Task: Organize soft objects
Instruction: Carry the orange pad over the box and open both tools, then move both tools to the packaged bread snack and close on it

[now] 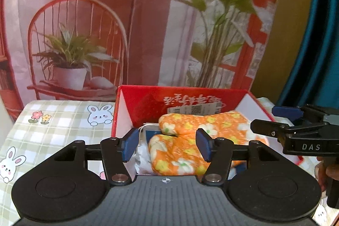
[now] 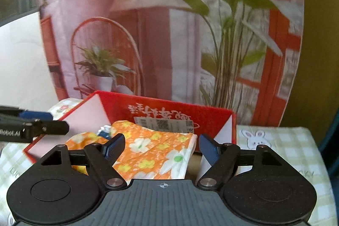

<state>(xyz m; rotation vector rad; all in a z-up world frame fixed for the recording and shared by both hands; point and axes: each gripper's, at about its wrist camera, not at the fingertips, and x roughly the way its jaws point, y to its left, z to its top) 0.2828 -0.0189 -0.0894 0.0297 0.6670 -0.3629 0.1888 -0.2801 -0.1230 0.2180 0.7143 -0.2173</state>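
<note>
While the folded orange cotton cloth printed with white and yellow flowers (image 1: 190,141) lies inside the open red cardboard box with white inner walls (image 1: 182,99), draped over some white crumpled items and a blue-and-white packet at about nine o'clock of it, both grippers hang over the box with nothing between their pads. The left gripper (image 1: 166,144) has its blue-padded jaws spread, straddling the cloth's near fold without touching it, and the right gripper (image 2: 162,148) is likewise spread wide over the cloth's white-edged corner at roughly three o'clock in the box. By my judgement the step in hand is the release and settling of the cloth, so doing it well means lifting both grippers straight up and clear so that no pad snags a fold and drags it back out; the corner near the right-hand wall looks as though it rides high and might want a gentle press down. A barcode label (image 2: 163,125) sits on the red flap at twelve o'clock, and beyond the box the green-checked tablecloth with cartoon rabbits (image 1: 63,120) spreads toward nine o'clock, under a printed backdrop of a chair and plants (image 1: 84,35)
</note>
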